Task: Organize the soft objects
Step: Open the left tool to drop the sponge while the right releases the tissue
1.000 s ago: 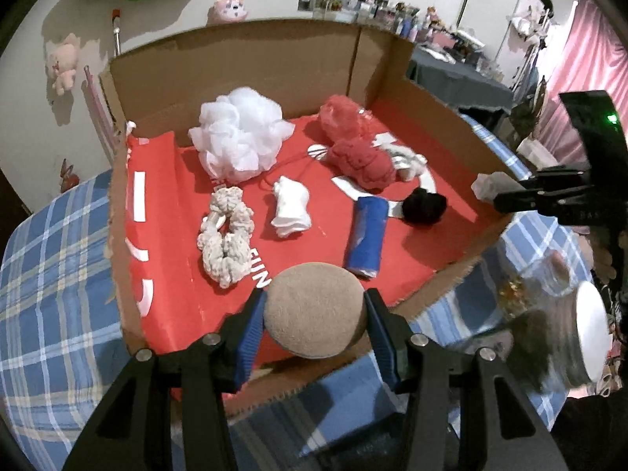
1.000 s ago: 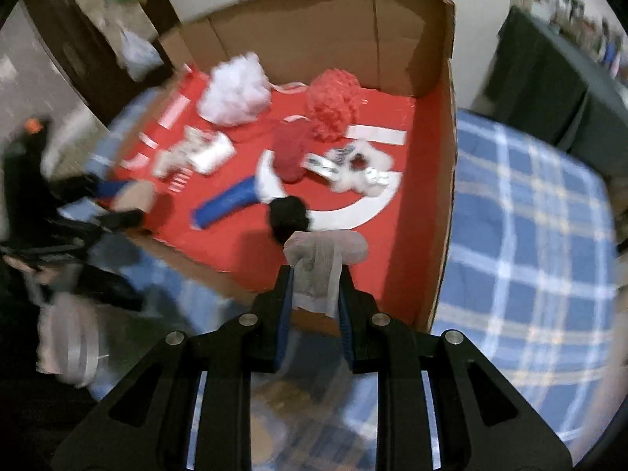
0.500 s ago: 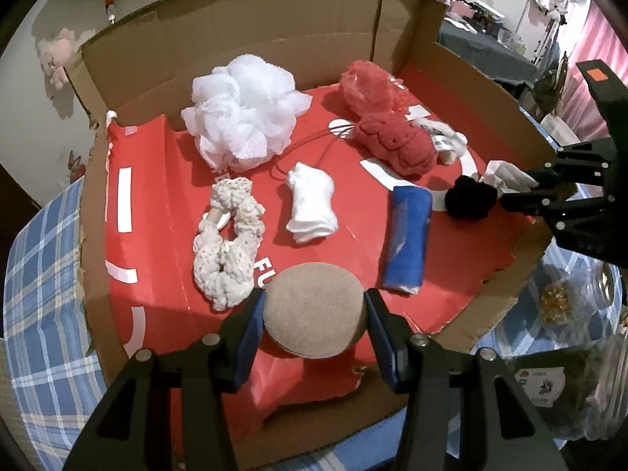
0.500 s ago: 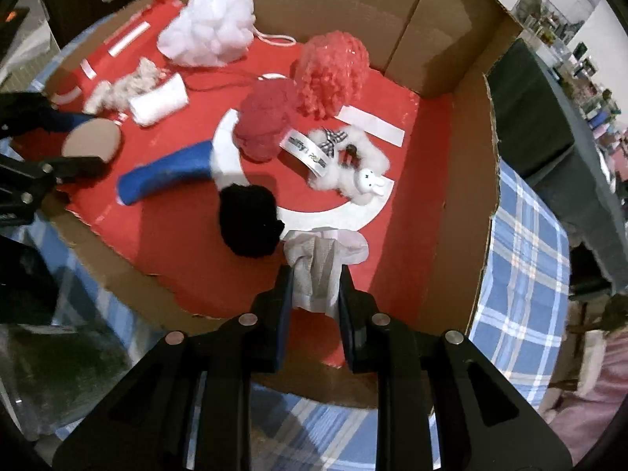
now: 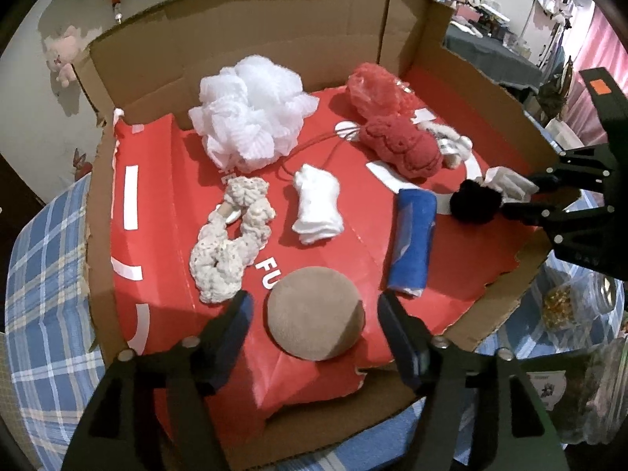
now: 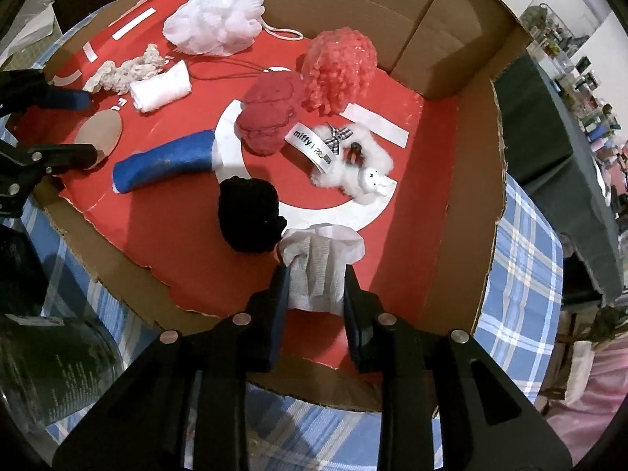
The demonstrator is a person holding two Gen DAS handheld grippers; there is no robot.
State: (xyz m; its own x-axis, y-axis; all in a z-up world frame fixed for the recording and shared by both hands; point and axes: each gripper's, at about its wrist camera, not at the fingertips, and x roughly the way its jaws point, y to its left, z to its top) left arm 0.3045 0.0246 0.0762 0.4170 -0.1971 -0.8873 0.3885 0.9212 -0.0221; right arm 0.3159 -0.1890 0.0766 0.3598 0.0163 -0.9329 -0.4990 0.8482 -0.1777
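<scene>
The left gripper is opening, its jaws apart from the brown sponge lying near the front edge of the box. The right gripper is opening too, pads touching the white cloth near the front right corner, beside the black pom-pom.

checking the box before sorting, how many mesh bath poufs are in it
2. The white pouf sits at the back left of the cardboard box; the red pouf sits at the back right, touching the dark red knit bundle. None seem hidden.
</scene>
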